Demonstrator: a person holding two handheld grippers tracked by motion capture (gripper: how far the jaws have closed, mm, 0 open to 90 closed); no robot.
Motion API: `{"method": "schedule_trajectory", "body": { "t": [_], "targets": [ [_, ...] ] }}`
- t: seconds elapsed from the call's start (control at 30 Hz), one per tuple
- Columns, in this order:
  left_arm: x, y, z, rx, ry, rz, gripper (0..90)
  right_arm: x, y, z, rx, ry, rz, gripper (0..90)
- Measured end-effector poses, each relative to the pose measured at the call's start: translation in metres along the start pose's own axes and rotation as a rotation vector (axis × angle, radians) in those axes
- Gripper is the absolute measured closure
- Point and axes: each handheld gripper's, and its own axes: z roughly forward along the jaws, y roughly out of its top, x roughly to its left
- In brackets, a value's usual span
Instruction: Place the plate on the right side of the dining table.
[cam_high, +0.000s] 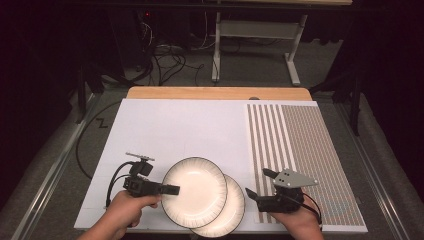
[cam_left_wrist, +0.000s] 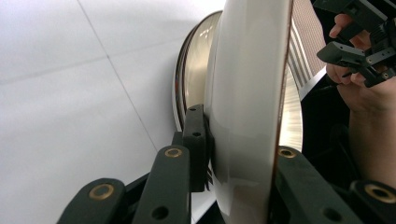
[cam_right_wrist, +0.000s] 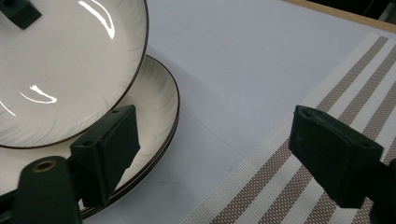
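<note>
A white plate (cam_high: 195, 190) with a thin dark rim is held a little above a second, similar plate (cam_high: 232, 210) near the table's front edge. My left gripper (cam_high: 172, 189) is shut on the upper plate's left rim. In the left gripper view that plate (cam_left_wrist: 243, 93) stands edge-on between the jaws of the left gripper (cam_left_wrist: 240, 135), with the lower plate (cam_left_wrist: 196, 70) behind it. My right gripper (cam_high: 260, 183) hangs open just right of the plates. In the right gripper view its (cam_right_wrist: 219, 144) jaws are wide apart and hold nothing, with the upper plate (cam_right_wrist: 60, 60) overlapping the lower plate (cam_right_wrist: 159, 102) at the left.
A white mat (cam_high: 180, 130) covers most of the wooden table. A brown-and-white striped placemat (cam_high: 300, 150) lies along its right side, under my right gripper. Beyond the table's far edge are cables and a desk frame on the floor.
</note>
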Motion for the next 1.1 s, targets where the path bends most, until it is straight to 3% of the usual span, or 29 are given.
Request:
{"method": "schedule_trajectory", "body": {
  "t": [0.3, 0.5, 0.93, 1.1],
  "targets": [
    [-0.001, 0.002, -0.010, -0.089, 0.033, 0.115, 77.1, -0.004, -0.002, -0.004, -0.022, -0.019, 0.018, 9.9],
    [0.002, 0.003, -0.014, -0.141, 0.043, 0.157, 77.3, -0.005, -0.002, -0.006, -0.033, -0.031, 0.022, 4.9],
    [-0.002, -0.001, -0.017, -0.259, 0.090, 0.316, 77.4, -0.006, -0.005, -0.005, -0.030, -0.040, 0.043, 2.4],
    [-0.003, -0.004, -0.018, -0.305, 0.106, 0.359, 77.4, -0.006, -0.005, -0.007, -0.045, -0.053, 0.046, 0.9]
  ]
}}
